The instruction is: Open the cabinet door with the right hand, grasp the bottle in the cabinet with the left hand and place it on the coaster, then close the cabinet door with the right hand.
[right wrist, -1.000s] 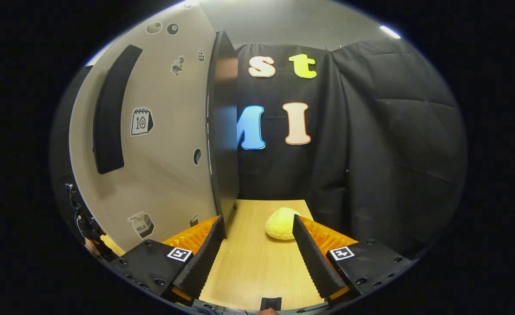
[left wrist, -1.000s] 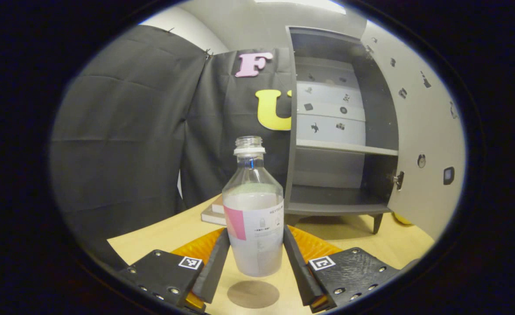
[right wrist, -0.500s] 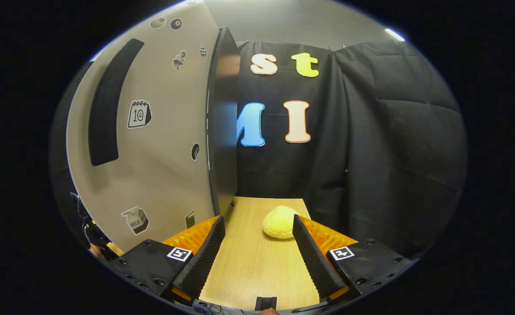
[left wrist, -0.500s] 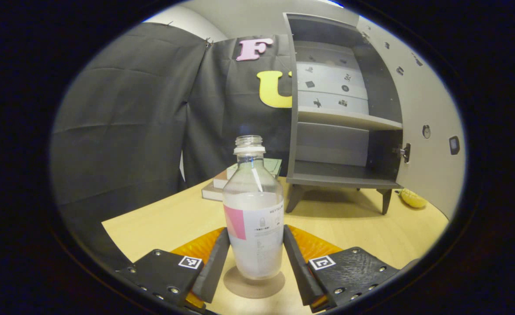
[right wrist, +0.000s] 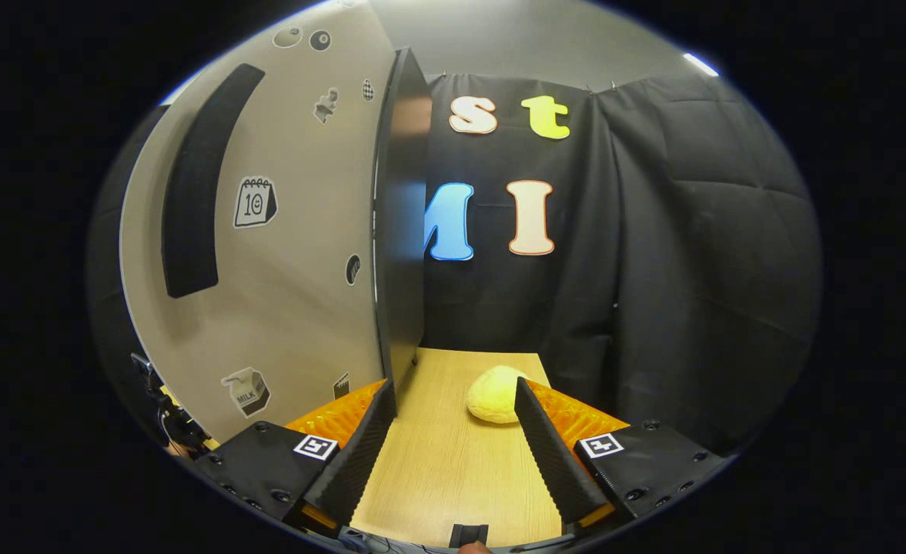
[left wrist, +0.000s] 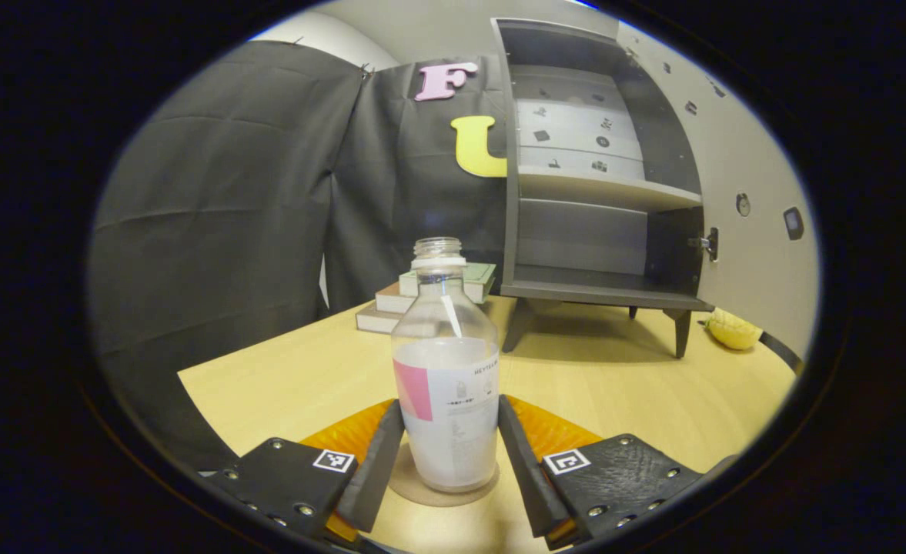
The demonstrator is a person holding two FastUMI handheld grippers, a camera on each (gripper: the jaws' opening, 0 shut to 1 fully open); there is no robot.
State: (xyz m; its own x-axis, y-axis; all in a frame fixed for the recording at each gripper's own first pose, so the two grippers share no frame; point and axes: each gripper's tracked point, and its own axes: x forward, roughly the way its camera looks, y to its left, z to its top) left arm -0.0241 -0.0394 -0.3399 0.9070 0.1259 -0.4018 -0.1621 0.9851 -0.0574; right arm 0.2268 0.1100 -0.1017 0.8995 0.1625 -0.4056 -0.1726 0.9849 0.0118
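A clear uncapped bottle (left wrist: 445, 362) with a white and pink label stands upright on the round brown coaster (left wrist: 420, 491) on the wooden table. My left gripper (left wrist: 449, 406) is shut on the bottle's lower body, one finger on each side. Behind it the grey cabinet (left wrist: 591, 231) stands with its shelves bare and its door (left wrist: 753, 215) swung out to the right. In the right gripper view the door's pale outer face (right wrist: 291, 269) with its dark bar handle (right wrist: 191, 185) is close on the left. My right gripper (right wrist: 453, 438) is open over the table, just right of the door's edge (right wrist: 399, 231).
A stack of books (left wrist: 391, 304) lies on the table left of the cabinet. A yellow soft lump (right wrist: 497, 394) rests ahead of the right gripper, also seen beside the cabinet's leg as a yellow lump (left wrist: 733, 329). Black cloth walls close the table's far sides.
The left gripper has come down with the bottle, from hanging above the coaster to resting on it. The right gripper has barely shifted beside the door.
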